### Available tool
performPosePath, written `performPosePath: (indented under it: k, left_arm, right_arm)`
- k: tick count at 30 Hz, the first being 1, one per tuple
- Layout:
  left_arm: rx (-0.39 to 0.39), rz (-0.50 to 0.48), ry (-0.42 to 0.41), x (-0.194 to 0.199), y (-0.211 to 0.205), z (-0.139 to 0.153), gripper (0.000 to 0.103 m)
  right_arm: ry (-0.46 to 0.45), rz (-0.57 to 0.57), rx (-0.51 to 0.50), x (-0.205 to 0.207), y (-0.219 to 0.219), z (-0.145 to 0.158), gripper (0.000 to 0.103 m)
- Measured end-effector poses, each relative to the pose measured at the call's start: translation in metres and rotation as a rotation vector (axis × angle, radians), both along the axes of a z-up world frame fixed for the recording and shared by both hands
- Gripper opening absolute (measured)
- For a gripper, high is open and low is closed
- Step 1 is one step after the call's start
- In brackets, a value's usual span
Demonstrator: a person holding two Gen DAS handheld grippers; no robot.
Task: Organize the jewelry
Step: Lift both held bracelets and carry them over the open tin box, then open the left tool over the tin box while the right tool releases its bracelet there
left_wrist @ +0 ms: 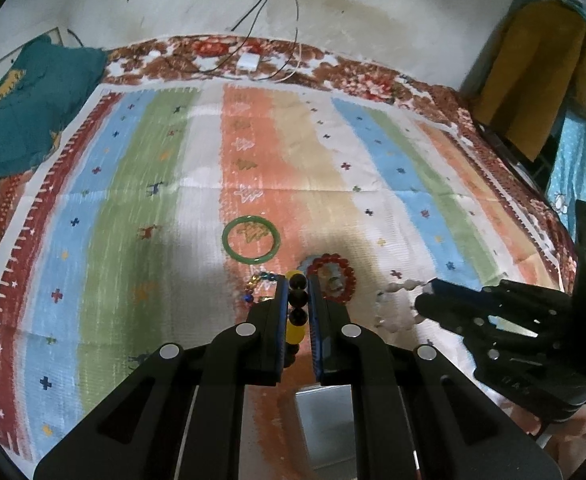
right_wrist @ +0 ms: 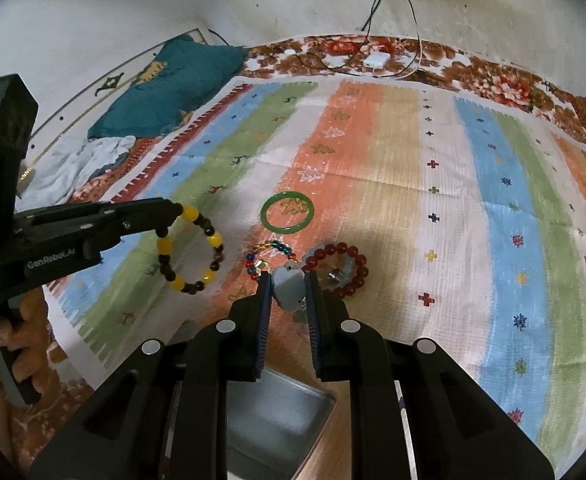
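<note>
My left gripper (left_wrist: 296,280) is shut on a yellow-and-dark bead bracelet (left_wrist: 297,308); in the right wrist view the bracelet (right_wrist: 191,250) hangs from that gripper (right_wrist: 175,210) above the striped cloth. My right gripper (right_wrist: 287,276) is shut on a pale white bead bracelet (right_wrist: 289,290); in the left wrist view this bracelet (left_wrist: 397,304) dangles from that gripper (left_wrist: 427,292). On the cloth lie a green bangle (left_wrist: 251,239) (right_wrist: 288,212), a red bead bracelet (left_wrist: 333,276) (right_wrist: 345,274) and a multicolour bead bracelet (left_wrist: 259,286) (right_wrist: 269,258).
A grey metal tray (right_wrist: 281,424) (left_wrist: 325,420) sits under both grippers at the near edge. The striped cloth (right_wrist: 413,184) covers a floral bedspread (right_wrist: 493,76). A teal cushion (right_wrist: 173,84) lies far left; a white charger and cables (right_wrist: 377,59) lie by the wall.
</note>
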State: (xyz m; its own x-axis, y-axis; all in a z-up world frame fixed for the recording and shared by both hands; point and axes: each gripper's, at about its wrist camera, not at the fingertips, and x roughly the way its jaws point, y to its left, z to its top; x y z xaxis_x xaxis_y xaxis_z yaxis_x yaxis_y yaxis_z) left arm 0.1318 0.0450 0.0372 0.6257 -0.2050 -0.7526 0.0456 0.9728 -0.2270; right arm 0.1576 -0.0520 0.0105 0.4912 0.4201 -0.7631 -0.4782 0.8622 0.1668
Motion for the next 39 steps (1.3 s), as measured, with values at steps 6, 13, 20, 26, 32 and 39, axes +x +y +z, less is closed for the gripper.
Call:
performPosePath:
  k: [6, 13, 20, 26, 32, 39]
  left_arm:
    - [-0.002, -0.015, -0.022, -0.005, -0.008, 0.009, 0.009]
    - [-0.003, -0.026, -0.044, -0.017, -0.014, 0.017, 0.009]
    - [-0.002, -0.046, -0.043, -0.031, -0.022, 0.016, 0.009]
    - [0.000, -0.064, -0.052, -0.044, -0.028, 0.018, 0.009]
    - [0.005, -0.081, -0.051, -0.056, -0.036, 0.015, 0.009]
    - [0.005, -0.089, -0.040, -0.069, -0.042, 0.008, 0.009]
  right_arm:
    - [-0.018, 0.013, 0.008, -0.011, -0.002, 0.006, 0.018]
    - [-0.027, 0.020, 0.023, -0.018, -0.006, 0.010, 0.018]
    - [-0.026, 0.017, 0.041, -0.027, -0.012, 0.013, 0.018]
    - [-0.021, 0.027, 0.046, -0.037, -0.015, 0.011, 0.018]
    - [-0.014, 0.028, 0.049, -0.046, -0.018, 0.009, 0.018]
    - [-0.009, 0.031, 0.049, -0.056, -0.020, 0.006, 0.018]
